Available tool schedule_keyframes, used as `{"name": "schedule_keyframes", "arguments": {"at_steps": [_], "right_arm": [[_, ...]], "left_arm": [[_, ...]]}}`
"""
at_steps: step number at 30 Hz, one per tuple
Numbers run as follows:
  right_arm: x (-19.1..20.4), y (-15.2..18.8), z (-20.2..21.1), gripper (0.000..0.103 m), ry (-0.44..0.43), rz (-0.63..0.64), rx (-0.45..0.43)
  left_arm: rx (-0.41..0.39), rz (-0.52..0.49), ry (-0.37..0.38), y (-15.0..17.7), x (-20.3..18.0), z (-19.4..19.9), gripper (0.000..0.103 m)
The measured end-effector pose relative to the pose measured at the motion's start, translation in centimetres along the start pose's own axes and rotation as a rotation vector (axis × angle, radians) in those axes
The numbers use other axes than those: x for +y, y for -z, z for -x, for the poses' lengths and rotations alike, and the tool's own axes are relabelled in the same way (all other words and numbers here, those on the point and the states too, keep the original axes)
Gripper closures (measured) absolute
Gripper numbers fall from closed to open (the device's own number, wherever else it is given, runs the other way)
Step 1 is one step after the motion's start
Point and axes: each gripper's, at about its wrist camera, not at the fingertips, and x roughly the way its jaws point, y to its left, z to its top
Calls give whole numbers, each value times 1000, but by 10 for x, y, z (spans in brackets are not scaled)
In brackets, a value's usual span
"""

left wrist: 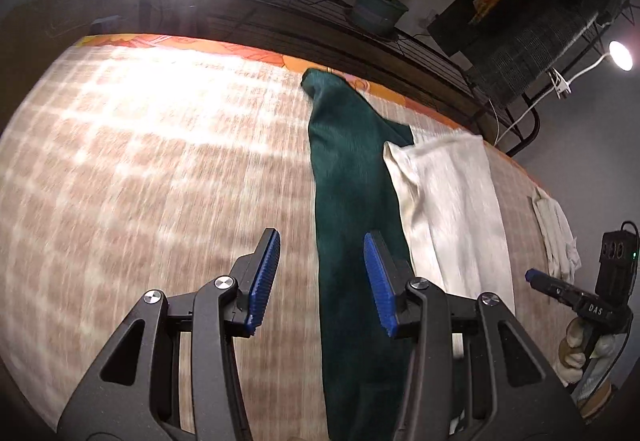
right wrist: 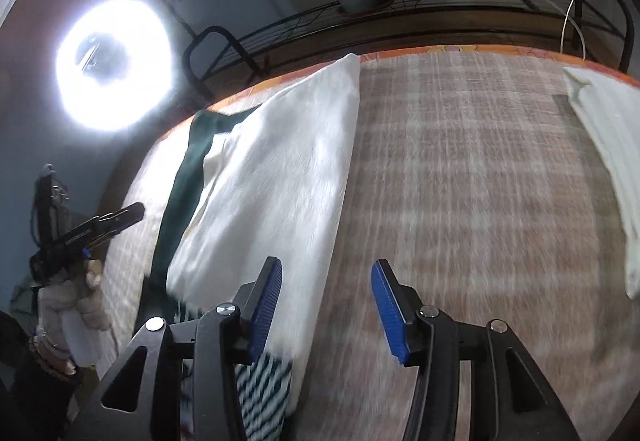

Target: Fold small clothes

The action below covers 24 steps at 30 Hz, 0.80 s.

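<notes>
Garments, a long dark-green cloth (left wrist: 352, 201) and a cream cloth (left wrist: 448, 201), lie flat mid-frame, ready for folding; your left hand-held gripper (left wrist: 322, 281) and right hand-held gripper (right wrist: 326, 307) stand apart, empty.

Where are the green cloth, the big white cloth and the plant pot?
Green cloth (left wrist: 352, 201): left wrist view, middle of its long strip.
Big white cloth (right wrist: 276, 177): right wrist view, centre of its top face.
Plant pot (left wrist: 376, 11): left wrist view, pot's side wall.

Black grippers (left wrist: 322, 273) with ribbed blue pads (left wrist: 264, 281) and silver screws (left wrist: 224, 283) are seen; a pale glove (right wrist: 68, 305) is worn.
</notes>
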Motion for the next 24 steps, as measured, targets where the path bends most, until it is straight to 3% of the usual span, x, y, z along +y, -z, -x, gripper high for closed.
{"name": "schedule_keyframes", "arguments": {"at_steps": [7, 12, 15, 16, 17, 19, 24], "right_arm": [[-21, -50, -29, 49, -70, -42, -27], [-34, -87, -53, 49, -132, -89, -44], [-36, -107, -70, 49, -129, -87, -39], [-35, -113, -75, 49, -130, -81, -40], [-34, -118, -78, 49, -133, -77, -41], [-33, -128, -85, 49, -133, -63, -47], [-31, -147, -98, 50, -152, -59, -62]], "left_arm": [[26, 48, 54, -57, 18, -57, 59], [35, 92, 142, -87, 27, -82, 59], [31, 86, 155, -98, 25, -89, 59], [26, 80, 170, -101, 24, -91, 68], [22, 70, 187, -103, 22, -93, 85], [0, 34, 185, -106, 16, -94, 97], [-20, -22, 165, -106, 8, -99, 101]]}}
